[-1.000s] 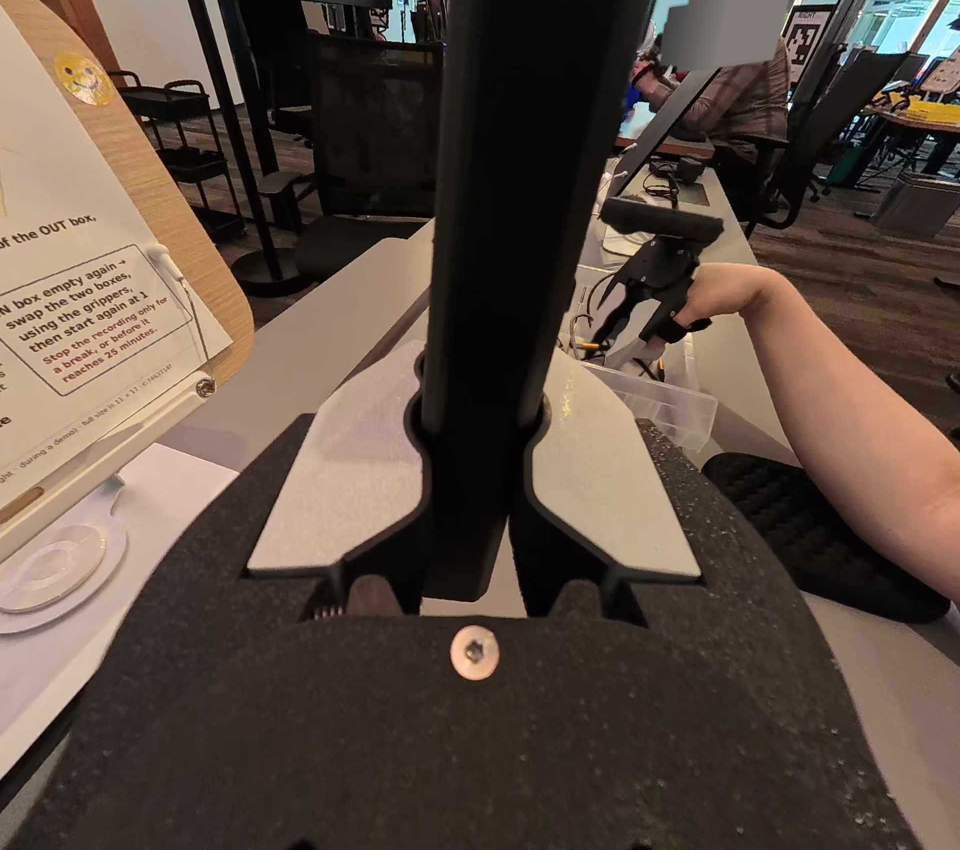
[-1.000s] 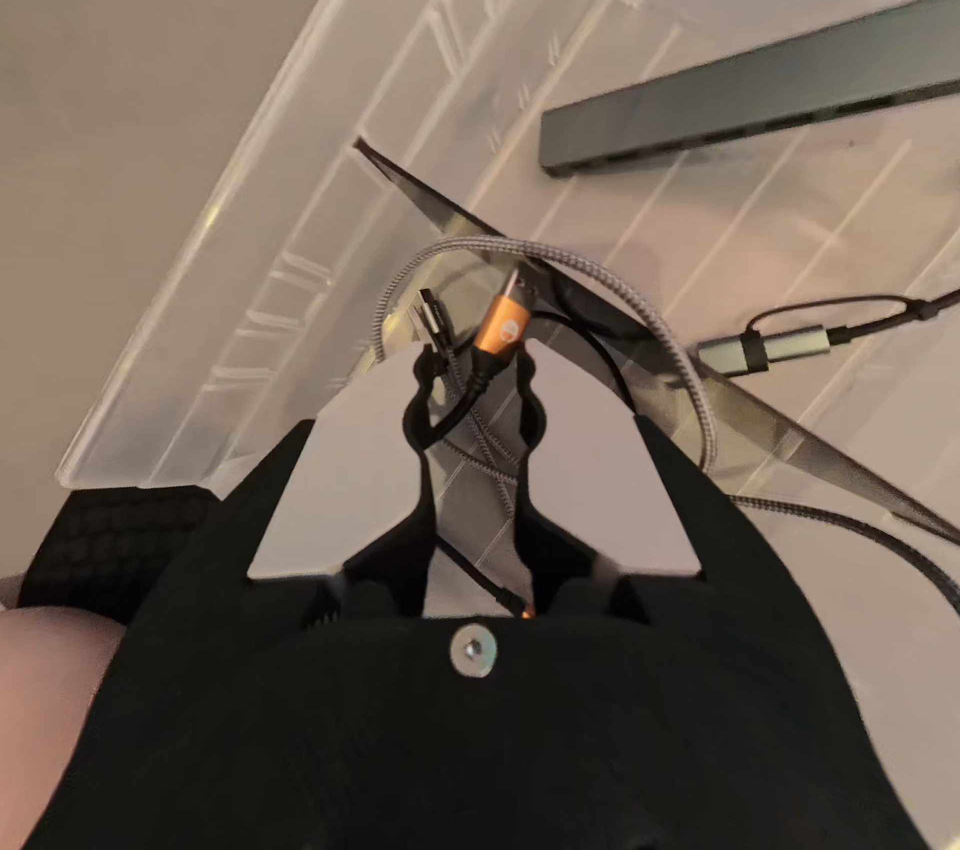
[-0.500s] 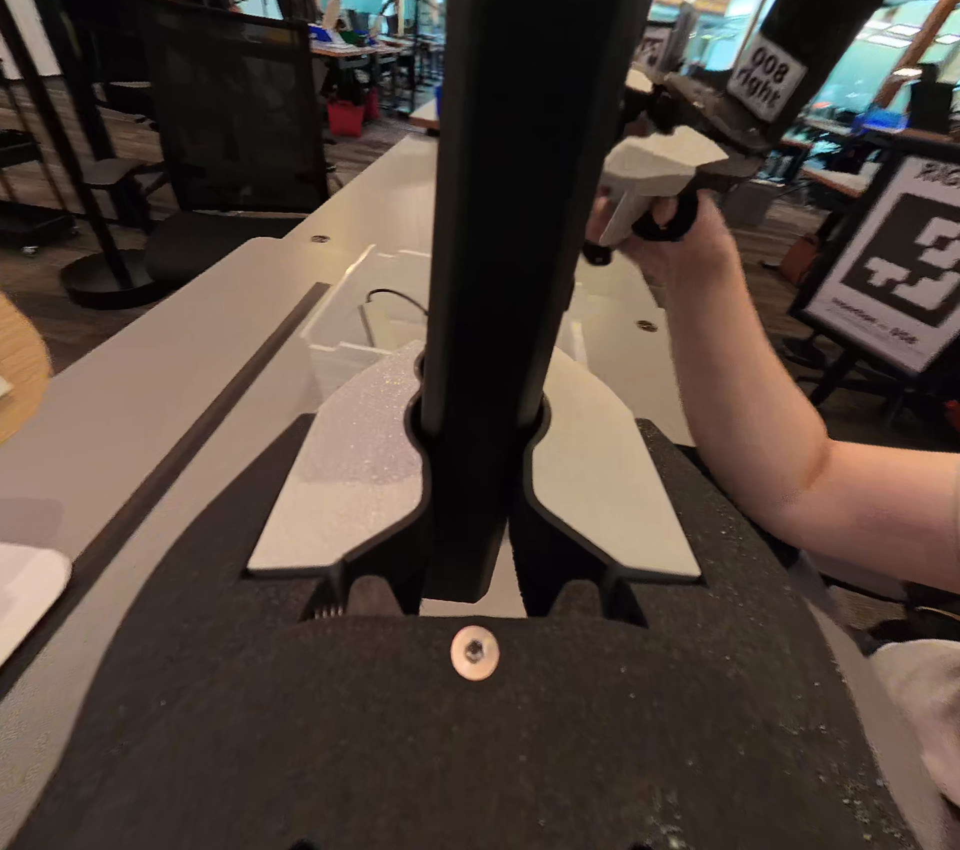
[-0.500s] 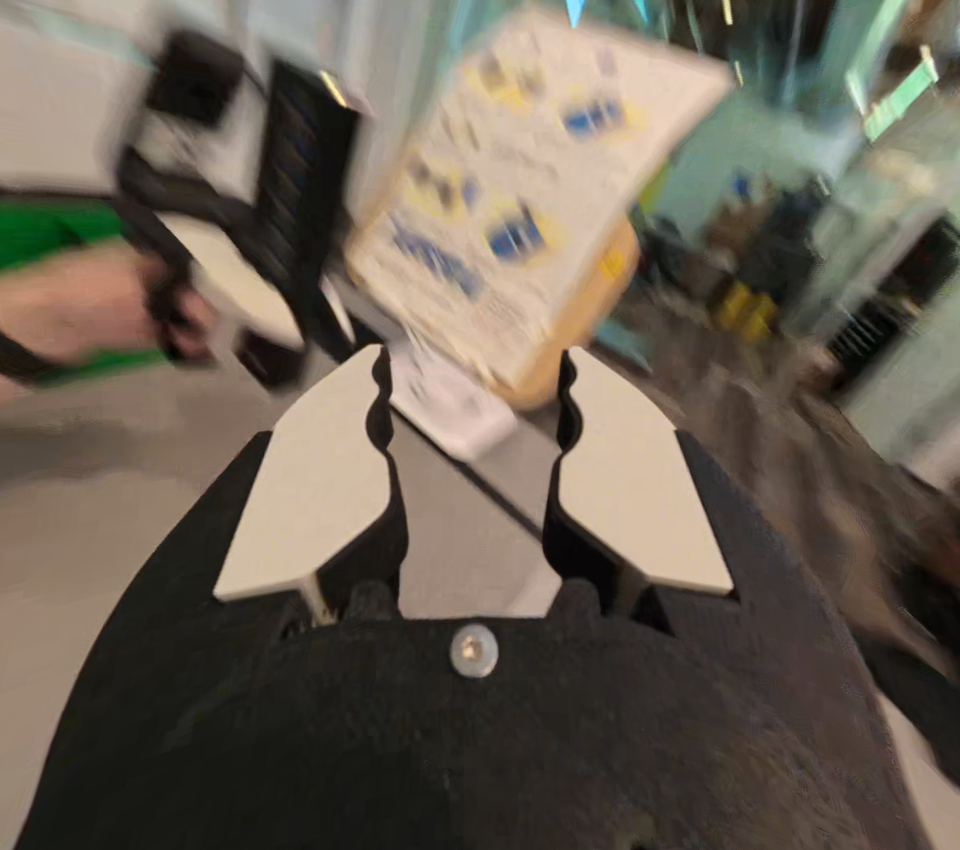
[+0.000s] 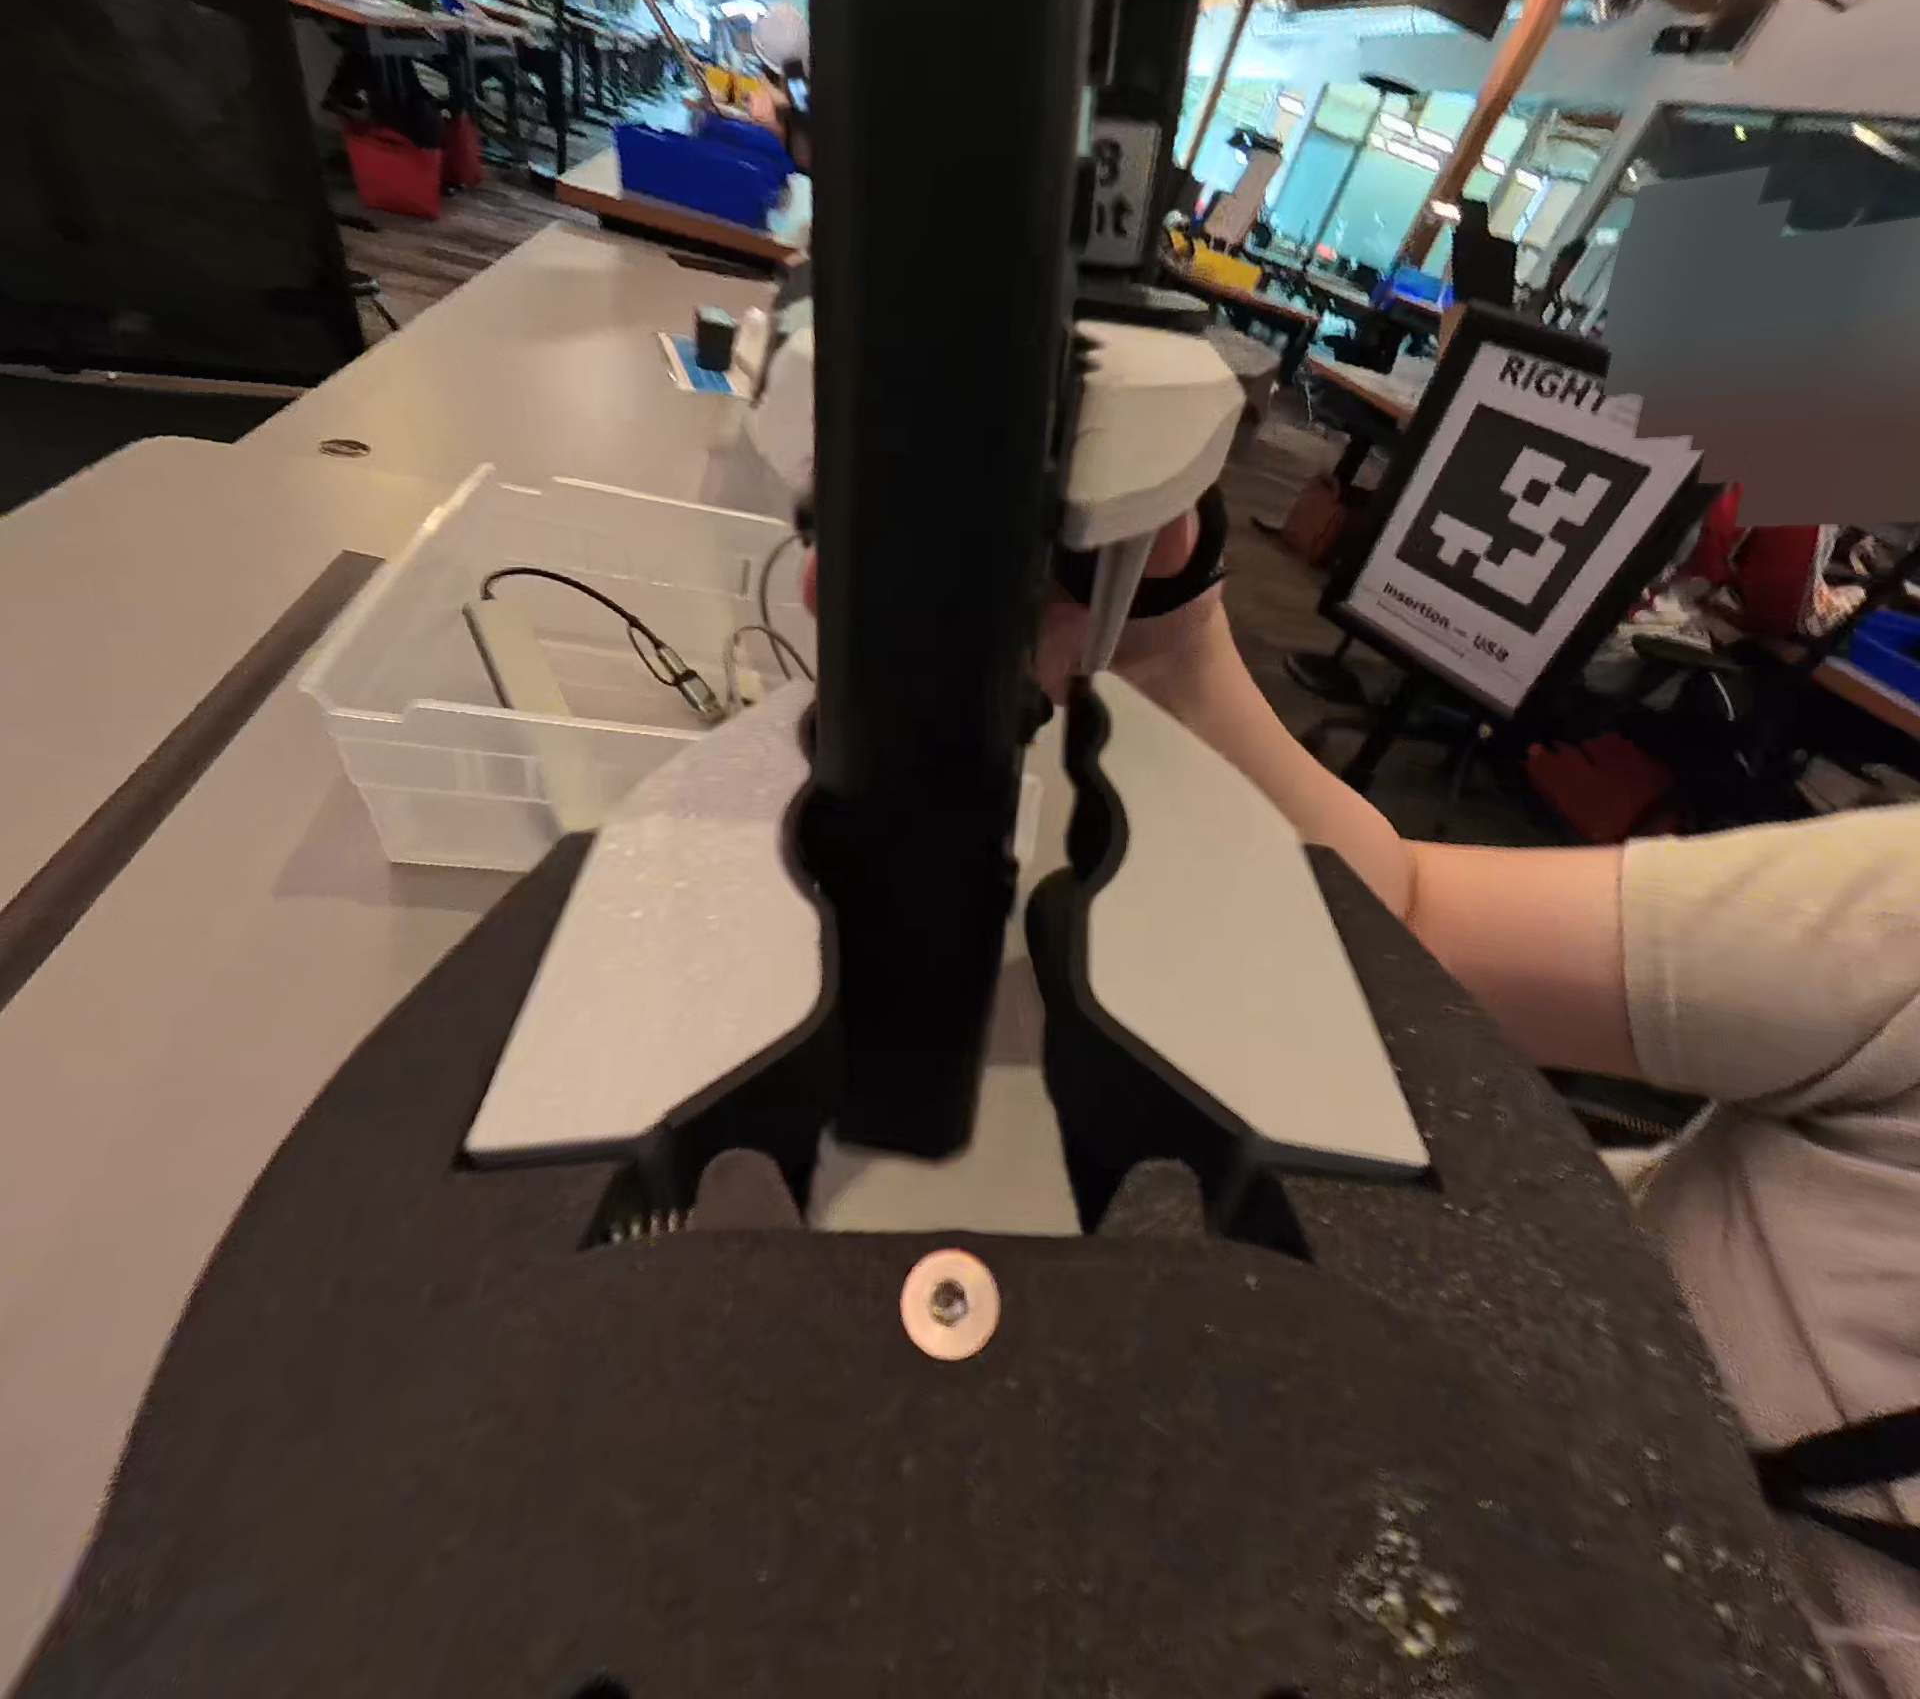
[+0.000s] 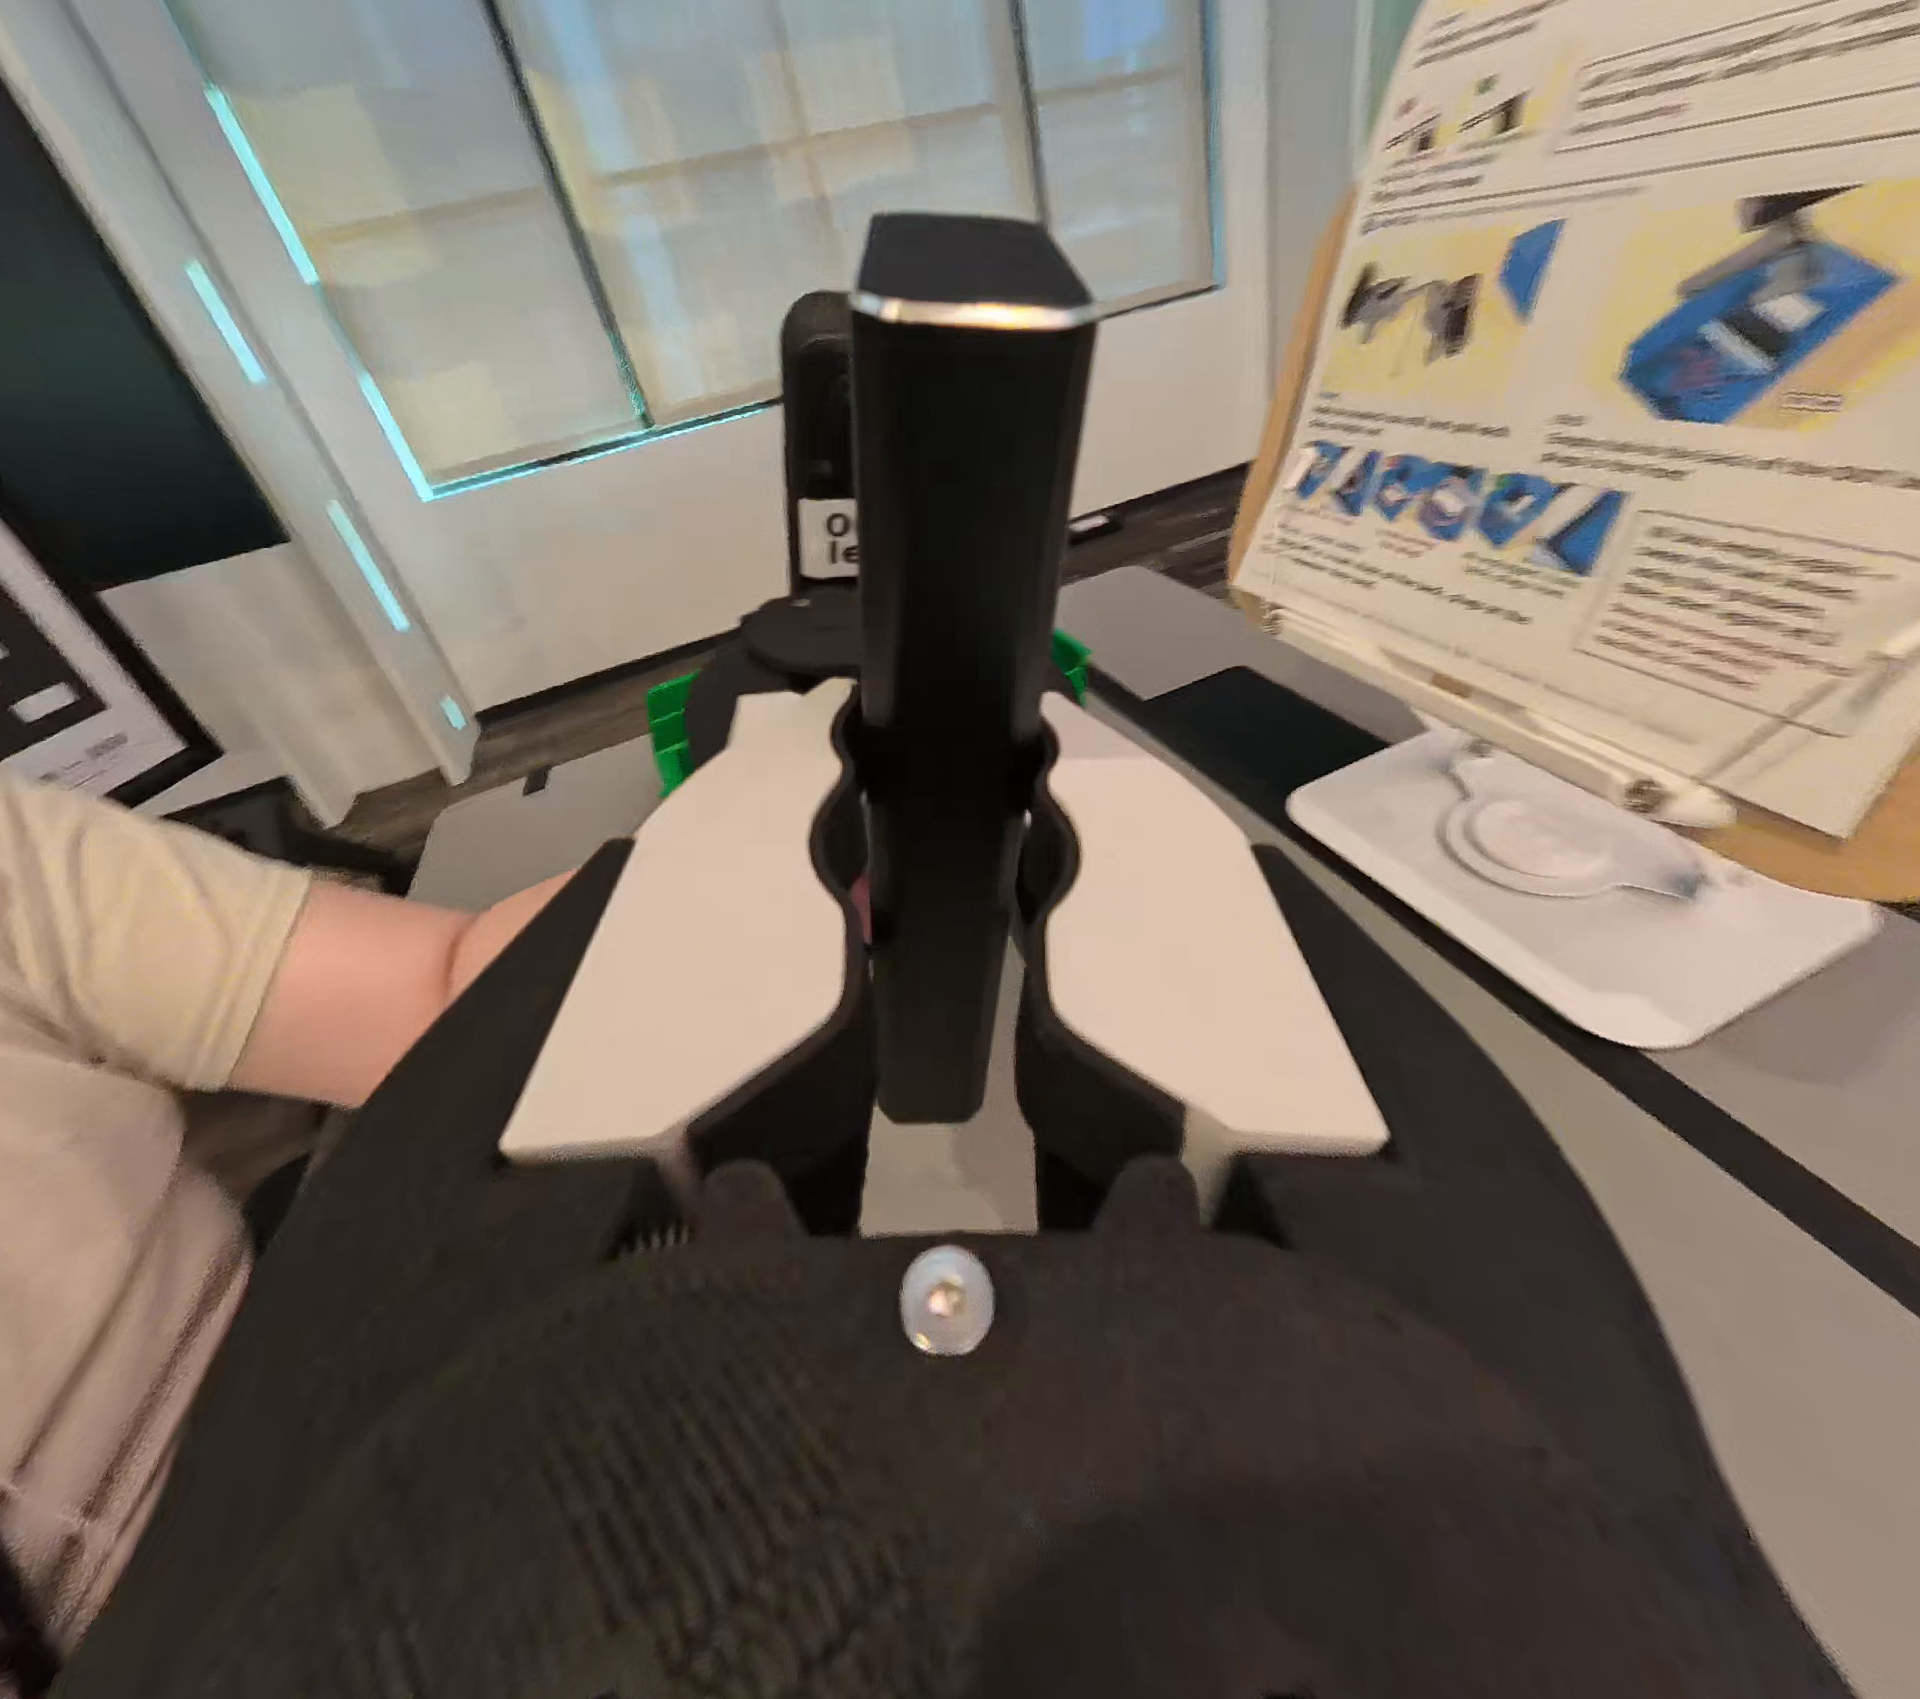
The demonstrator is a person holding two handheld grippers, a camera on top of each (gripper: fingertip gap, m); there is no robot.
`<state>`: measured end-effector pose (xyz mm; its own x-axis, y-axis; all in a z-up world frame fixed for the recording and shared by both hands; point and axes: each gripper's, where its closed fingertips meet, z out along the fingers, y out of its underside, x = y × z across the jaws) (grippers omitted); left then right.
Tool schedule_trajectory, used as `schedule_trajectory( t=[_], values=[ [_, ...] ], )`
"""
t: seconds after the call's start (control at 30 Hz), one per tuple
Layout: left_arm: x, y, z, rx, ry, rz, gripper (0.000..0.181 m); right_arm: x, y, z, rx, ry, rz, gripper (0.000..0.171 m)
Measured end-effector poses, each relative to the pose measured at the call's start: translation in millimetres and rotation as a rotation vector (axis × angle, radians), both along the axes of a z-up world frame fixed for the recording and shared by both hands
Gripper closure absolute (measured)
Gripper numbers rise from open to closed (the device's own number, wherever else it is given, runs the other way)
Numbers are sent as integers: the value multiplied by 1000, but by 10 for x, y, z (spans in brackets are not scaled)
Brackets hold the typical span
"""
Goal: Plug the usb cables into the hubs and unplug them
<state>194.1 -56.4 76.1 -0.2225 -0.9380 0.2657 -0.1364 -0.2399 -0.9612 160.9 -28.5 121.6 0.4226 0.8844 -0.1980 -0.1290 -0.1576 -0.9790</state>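
Note:
A long black hub (image 5: 914, 299) stands upright between the fingers of my left gripper (image 5: 940, 714). The jaws are open: the left pad lies against the hub, and a gap shows between the hub and the right pad (image 5: 1091, 776). My right gripper (image 6: 951, 714) is shut on the same black hub (image 6: 961, 506), with both pads pressed on its sides. In the left wrist view the right gripper's white body (image 5: 1143, 444) shows behind the hub; in the right wrist view the left gripper's black body (image 6: 810, 423) shows behind it. A clear bin (image 5: 416, 714) holds a grey hub (image 5: 509, 662) and cables (image 5: 665, 662).
A person's arm (image 5: 1299, 818) reaches across from the right. A marker sign (image 5: 1507, 506) stands at the right, off the grey table (image 5: 156, 818). An instruction board (image 6: 1610, 299) on a white base (image 6: 1558, 901) stands beside a black pad (image 6: 1268, 735). My right fingertips sit around 5 centimetres from my left ones.
My right gripper left the bin and its orange-plugged cable, swung up and shut on the black hub. My left gripper, shut on that hub before, has opened its jaws.

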Motion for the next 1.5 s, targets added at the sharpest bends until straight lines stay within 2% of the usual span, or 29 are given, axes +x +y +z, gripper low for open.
schedule_trajectory(
  t=[0.03, 0.07, 0.17, 0.27, 0.3, 0.33, 0.47, 0.57, 0.67, 0.77, 0.9, 1.0, 1.07, 1.1, 1.13, 1.17, 1.2, 1.27, 1.3, 1.4, 1.5],
  values=[
    [-37, 77, 40, -13, -16, 36, 125, 94, 45, 18, 10, -4, -47, 144],
    [-98, 155, 79, -17, -27, 68, 122, 234, 91, 45, 38, -23, -116, 144],
    [-335, 363, 197, 3, -53, 156, 130, 917, 163, 260, 192, -54, -413, 143],
    [-526, 483, 282, 35, -64, 215, 134, 1835, 237, 288, 350, -301, -876, 144],
    [-567, 499, 310, 37, -73, 224, 135, 2065, 271, 192, 356, -426, -955, 143],
    [-595, 504, 336, 34, -83, 224, 135, 2220, 319, 36, 338, -545, -965, 143],
    [-609, 501, 315, 27, -69, 213, 137, 2520, 554, -814, 163, -917, -812, 143],
    [-562, 513, 217, 31, -21, 210, 137, 2572, 614, -1450, 15, -1179, -625, 143],
    [-504, 498, 151, 30, 6, 194, 138, 2562, 561, -1989, -164, -1350, -418, 143],
    [-457, 497, 151, 31, -13, 196, 143, 2523, 546, -2189, -272, -1428, -325, 142],
    [-402, 491, 111, 32, -6, 193, 140, 2539, 601, -2245, -383, -1401, -345, 142],
    [-384, 633, -34, 104, 79, 293, 136, 2661, 665, -2137, -353, -1370, -454, 140],
    [-424, 790, -102, 189, 134, 409, 136, 2801, 725, -1853, -241, -1324, -617, 138],
    [-466, 873, -123, 234, 164, 473, 136, 2899, 738, -1653, -177, -1289, -721, 132],
    [-525, 959, -129, 272, 192, 542, 135, 3050, 735, -1424, -122, -1254, -855, 125],
    [-598, 1038, -114, 304, 213, 611, 135, 3273, 707, -1152, -67, -1234, -1036, 111],
    [-687, 1112, -75, 324, 223, 681, 135, 3505, 633, -865, -10, -1218, -1232, 103],
    [-881, 1209, 36, 333, 222, 791, 133, 3856, 379, -344, 103, -1124, -1590, 103],
    [-977, 1228, 99, 323, 215, 824, 131, 3952, 248, -183, 132, -1039, -1704, 103],
    [-1292, 1218, 248, 270, 221, 876, 128, 4126, -8, -36, 116, -802, -1852, 104],
    [-1714, 1143, 353, 245, 261, 935, 127, 4266, -122, -96, 72, -807, -1904, 102]
  ],
)
